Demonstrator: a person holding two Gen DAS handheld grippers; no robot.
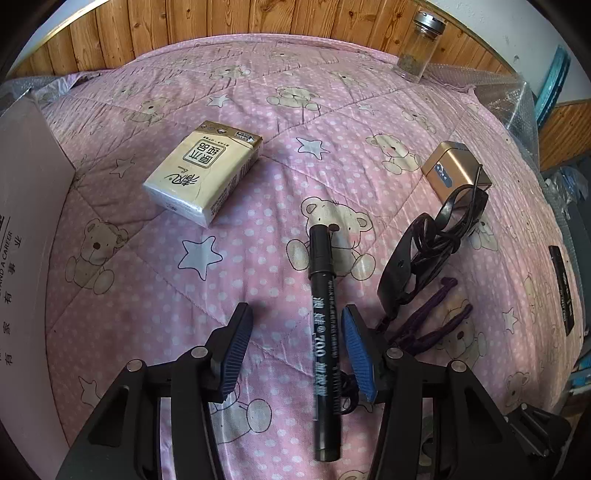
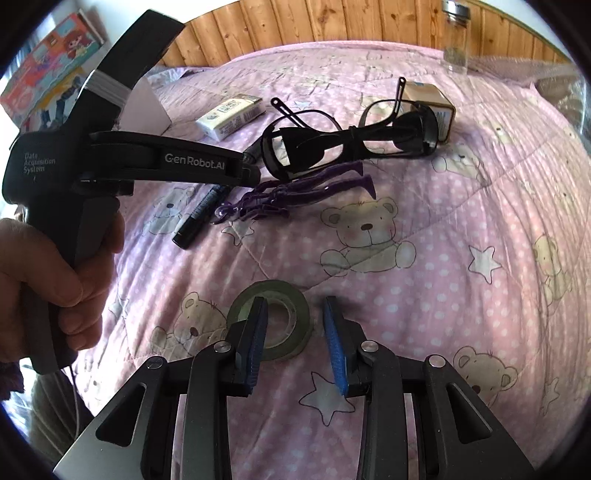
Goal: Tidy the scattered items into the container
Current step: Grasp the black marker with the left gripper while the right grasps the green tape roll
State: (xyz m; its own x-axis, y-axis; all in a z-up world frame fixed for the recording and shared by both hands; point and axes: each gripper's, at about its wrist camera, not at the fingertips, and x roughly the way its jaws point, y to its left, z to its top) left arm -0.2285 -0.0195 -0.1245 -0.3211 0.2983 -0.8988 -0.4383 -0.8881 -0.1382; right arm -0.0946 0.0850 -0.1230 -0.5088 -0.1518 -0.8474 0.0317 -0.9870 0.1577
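Beneath the left tongs (image 1: pixel 297 308) and the right tongs (image 2: pixel 295 299) we saw a pink quilt (image 1: pixel 258 92) printed with white dots, stars and teddy bears. Far ahead of both ran a wall of wooden panelling (image 1: pixel 258 18). Bubble wrap (image 1: pixel 509 99) lay ahead and to the right of the left tongs. A colourful picture box (image 2: pixel 55 62) stood far left of the right tongs.

Even, soft daylight on the pink quilt (image 1: pixel 258 110), faint shadows beneath objects; strong fisheye bowing with black corner vignetting, focus sharp centrally, slight softness toward edges
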